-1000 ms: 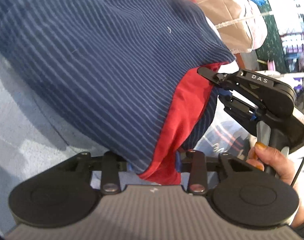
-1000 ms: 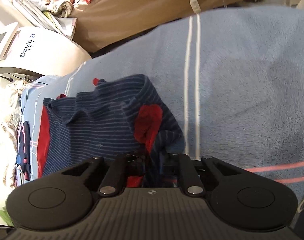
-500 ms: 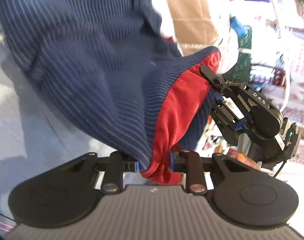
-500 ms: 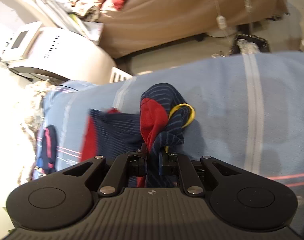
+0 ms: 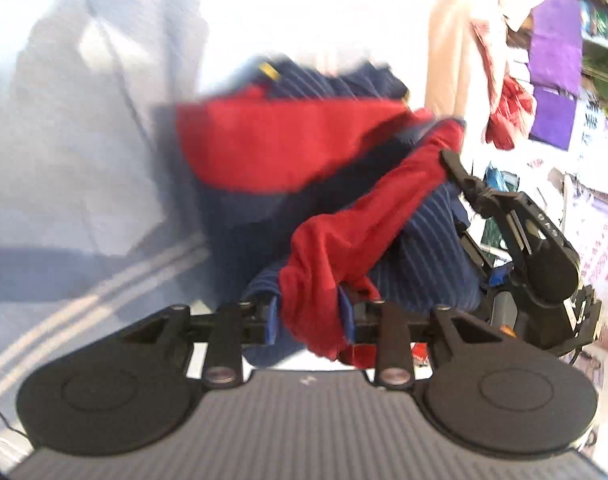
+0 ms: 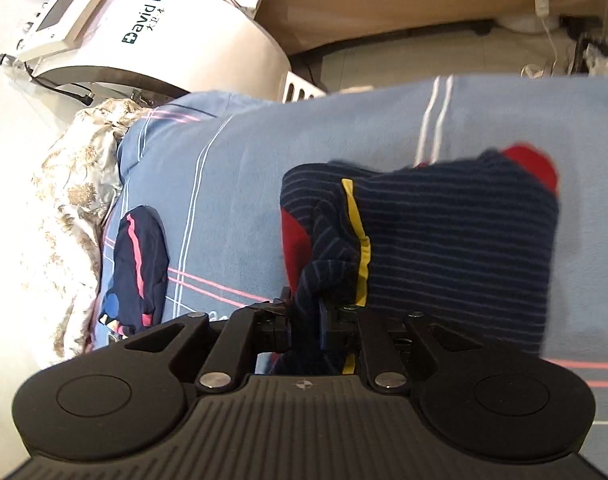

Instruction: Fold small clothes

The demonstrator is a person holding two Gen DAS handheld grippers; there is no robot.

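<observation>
Blue striped blanket (image 6: 244,184) under navy garment (image 6: 456,240), white machine (image 6: 176,40) behind

A bed covered in a light blue blanket (image 6: 240,200) with thin white and pink stripes carries everything. A navy striped garment (image 6: 456,248) with red patches and a yellow trim lies spread across its middle. Near the blanket's left edge rests a small dark navy piece (image 6: 138,264) with a pink stripe. Beyond that edge, a pale floral cloth (image 6: 68,208) lies bunched against the blanket
</observation>
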